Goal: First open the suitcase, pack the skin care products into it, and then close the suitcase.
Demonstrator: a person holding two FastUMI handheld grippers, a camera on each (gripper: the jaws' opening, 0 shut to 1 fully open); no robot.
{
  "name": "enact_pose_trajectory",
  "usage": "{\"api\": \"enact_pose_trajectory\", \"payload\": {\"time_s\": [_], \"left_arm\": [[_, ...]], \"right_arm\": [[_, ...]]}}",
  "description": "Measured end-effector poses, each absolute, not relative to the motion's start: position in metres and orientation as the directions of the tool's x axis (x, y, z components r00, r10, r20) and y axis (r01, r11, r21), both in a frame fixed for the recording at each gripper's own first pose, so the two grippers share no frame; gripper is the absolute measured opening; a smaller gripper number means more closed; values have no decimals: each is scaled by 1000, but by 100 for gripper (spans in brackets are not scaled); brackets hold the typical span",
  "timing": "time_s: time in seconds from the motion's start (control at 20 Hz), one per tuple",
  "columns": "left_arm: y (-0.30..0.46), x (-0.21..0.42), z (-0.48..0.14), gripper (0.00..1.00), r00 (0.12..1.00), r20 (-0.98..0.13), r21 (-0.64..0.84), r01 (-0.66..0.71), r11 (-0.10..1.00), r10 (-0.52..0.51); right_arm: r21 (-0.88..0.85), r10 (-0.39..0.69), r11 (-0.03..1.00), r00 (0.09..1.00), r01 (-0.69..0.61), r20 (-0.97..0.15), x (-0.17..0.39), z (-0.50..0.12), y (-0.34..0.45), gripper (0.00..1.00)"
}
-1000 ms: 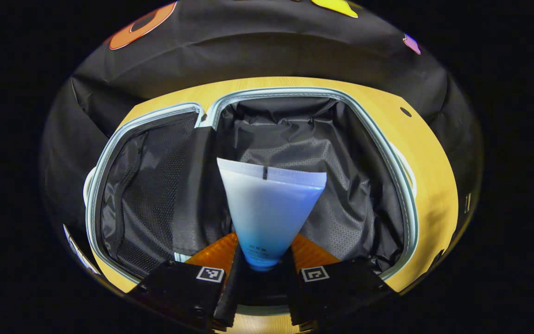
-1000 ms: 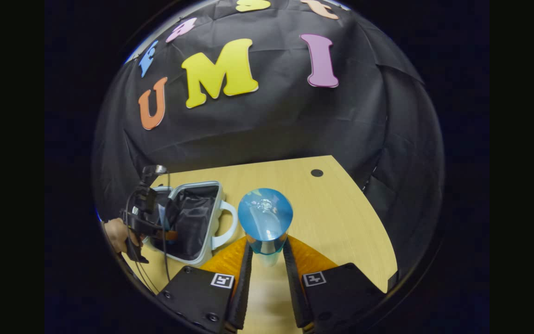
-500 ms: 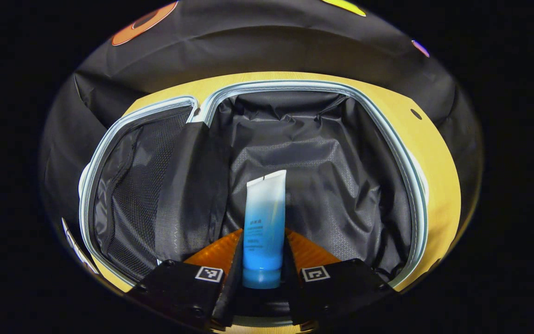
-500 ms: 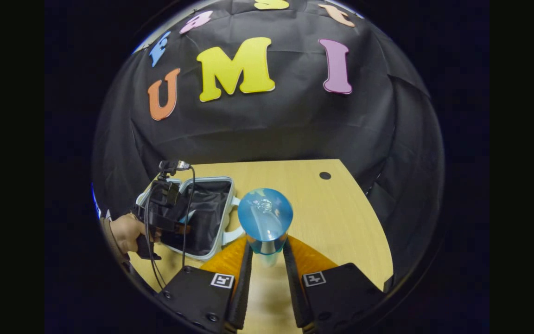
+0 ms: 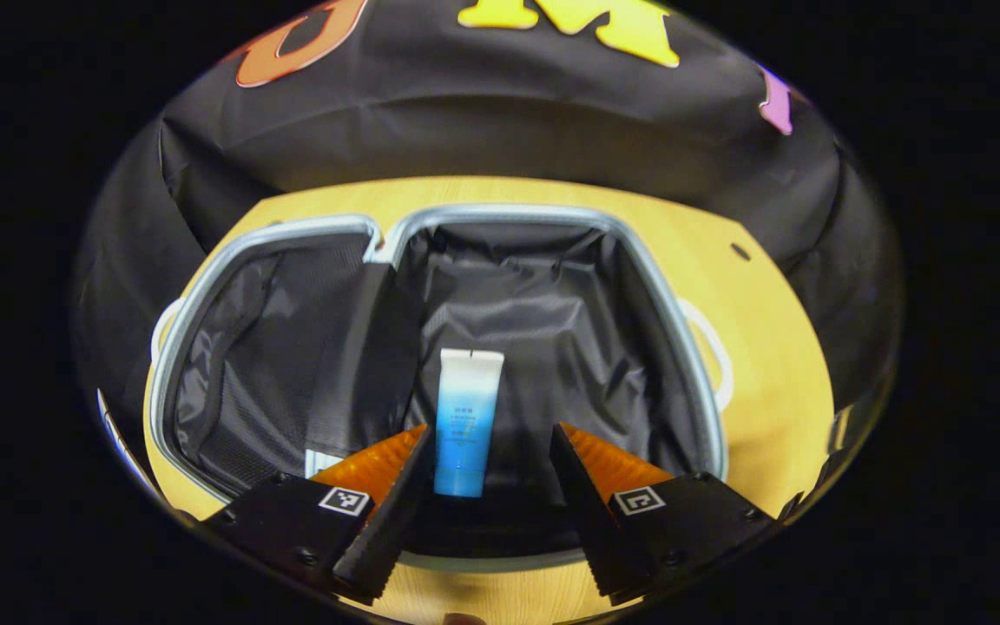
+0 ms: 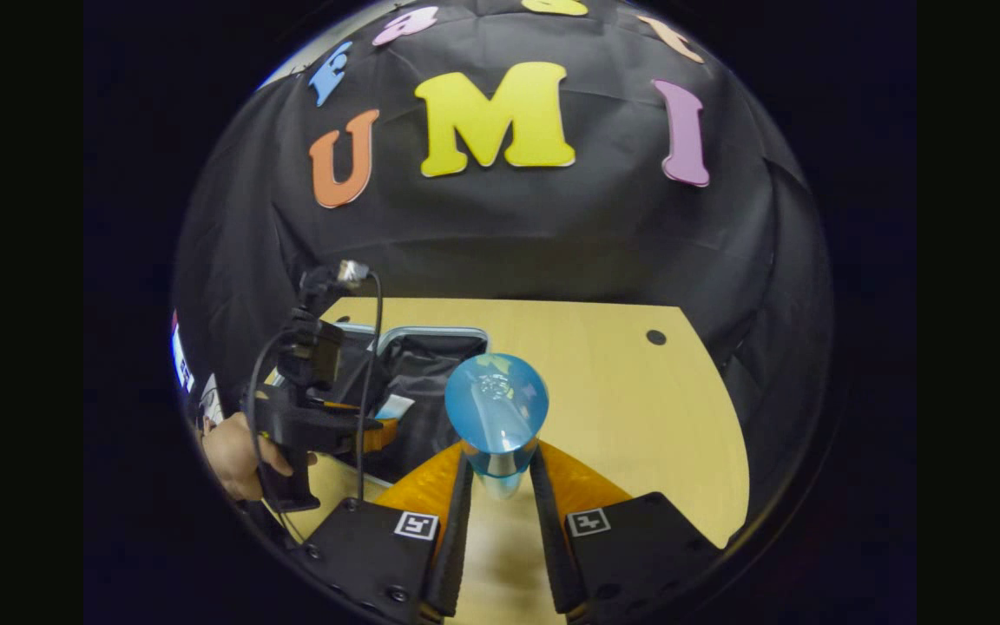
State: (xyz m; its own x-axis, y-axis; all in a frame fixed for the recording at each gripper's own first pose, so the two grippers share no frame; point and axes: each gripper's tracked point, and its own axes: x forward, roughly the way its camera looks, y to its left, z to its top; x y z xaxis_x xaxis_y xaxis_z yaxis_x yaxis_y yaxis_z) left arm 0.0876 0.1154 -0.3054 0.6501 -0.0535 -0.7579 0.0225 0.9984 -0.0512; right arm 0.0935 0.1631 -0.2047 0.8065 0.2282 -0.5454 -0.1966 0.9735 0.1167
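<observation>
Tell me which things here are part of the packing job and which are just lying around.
Part of the job:
- open suitcase
- blue and white tube, lying in the suitcase
- blue bottle, held in the right tongs
- left tongs, open

Just there:
- wooden table
- black cloth wall

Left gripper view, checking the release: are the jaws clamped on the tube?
No, the jaws stand apart and the tube lies in the suitcase.

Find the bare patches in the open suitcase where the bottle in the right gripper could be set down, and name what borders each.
Free lining lies right of the tube, out to the suitcase rim, and behind the tube toward the far wall. It is crowded at the near edge, where the left gripper hangs open. The right gripper holds the bottle.
</observation>
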Motion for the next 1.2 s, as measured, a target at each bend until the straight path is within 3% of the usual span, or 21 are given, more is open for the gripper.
{"api": "enact_pose_trajectory", "payload": {"time_s": [0.2, 0.55, 0.85, 1.2], "left_arm": [[139, 59, -272, 94, 727, -685, -25, 42, 999, -48], [210, -3, -261, 94, 787, -613, 26, -59, 998, 63], [268, -28, -247, 94, 824, -547, 58, -134, 989, 144], [279, -28, -232, 94, 850, -501, 82, -144, 986, 166]], "right_arm": [[147, 294, 955, 773, -257, -562, 106, -215, 212, 37], [152, 334, 939, 709, -309, -621, 124, -251, 271, 35], [159, 315, 943, 635, -291, -705, 135, -290, 300, 35], [136, 286, 947, 572, -291, -769, 140, -317, 309, 37]]}}
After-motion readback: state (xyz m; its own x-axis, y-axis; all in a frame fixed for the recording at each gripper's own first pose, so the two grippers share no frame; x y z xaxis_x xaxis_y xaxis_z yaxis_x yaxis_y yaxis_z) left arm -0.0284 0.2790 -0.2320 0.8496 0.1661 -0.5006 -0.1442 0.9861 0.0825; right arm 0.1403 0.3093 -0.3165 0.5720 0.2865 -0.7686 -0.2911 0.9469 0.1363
